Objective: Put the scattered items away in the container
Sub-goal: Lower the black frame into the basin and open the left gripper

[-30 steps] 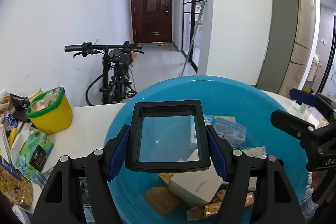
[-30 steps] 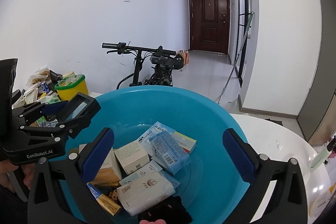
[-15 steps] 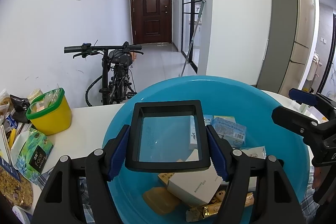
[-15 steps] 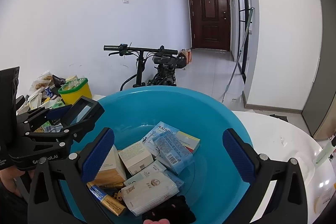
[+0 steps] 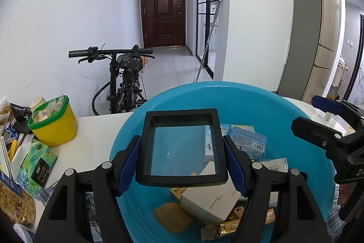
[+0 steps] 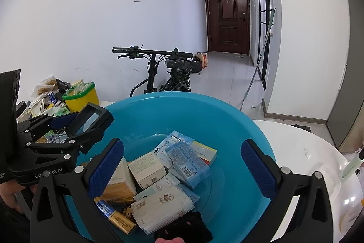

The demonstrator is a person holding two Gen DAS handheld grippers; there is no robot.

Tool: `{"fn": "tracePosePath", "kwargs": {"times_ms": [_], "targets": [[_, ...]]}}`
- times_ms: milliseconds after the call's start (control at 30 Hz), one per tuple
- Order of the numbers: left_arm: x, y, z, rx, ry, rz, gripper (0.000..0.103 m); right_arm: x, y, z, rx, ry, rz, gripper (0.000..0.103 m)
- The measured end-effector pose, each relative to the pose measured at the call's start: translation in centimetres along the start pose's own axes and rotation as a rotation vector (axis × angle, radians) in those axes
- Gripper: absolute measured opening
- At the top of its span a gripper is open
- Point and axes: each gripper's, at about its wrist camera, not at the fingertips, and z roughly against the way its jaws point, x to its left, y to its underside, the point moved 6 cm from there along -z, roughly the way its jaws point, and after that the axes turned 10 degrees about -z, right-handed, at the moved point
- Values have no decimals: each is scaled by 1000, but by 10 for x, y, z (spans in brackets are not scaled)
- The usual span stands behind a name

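Note:
A blue plastic basin [image 5: 284,111] [image 6: 227,120] sits on the white table and holds several small boxes and packets. My left gripper [image 5: 182,163] is shut on a black-framed rectangular magnifier [image 5: 182,147] and holds it over the basin's left half; it also shows in the right wrist view [image 6: 88,120]. My right gripper [image 6: 182,165] is open and empty above the basin's near side, over a white tissue packet [image 6: 161,206] and a light blue packet [image 6: 188,163]. Its fingers [image 5: 318,131] show at the right of the left wrist view.
A yellow tub with a green rim [image 5: 53,124] [image 6: 80,97] stands left of the basin among snack bags and a green Face packet [image 5: 36,165]. A bicycle [image 5: 122,79] leans at the wall behind the table. The white table [image 6: 307,152] extends to the right.
Almost nothing has moved. The right gripper has drifted slightly, and the left gripper still holds the magnifier over the basin.

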Motion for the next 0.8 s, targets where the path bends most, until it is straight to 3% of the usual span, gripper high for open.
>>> {"fn": "tracePosePath", "kwargs": {"times_ms": [800], "targets": [[-3, 0, -2, 11, 5, -4, 72, 1, 2, -2, 7, 3, 3, 103]]}}
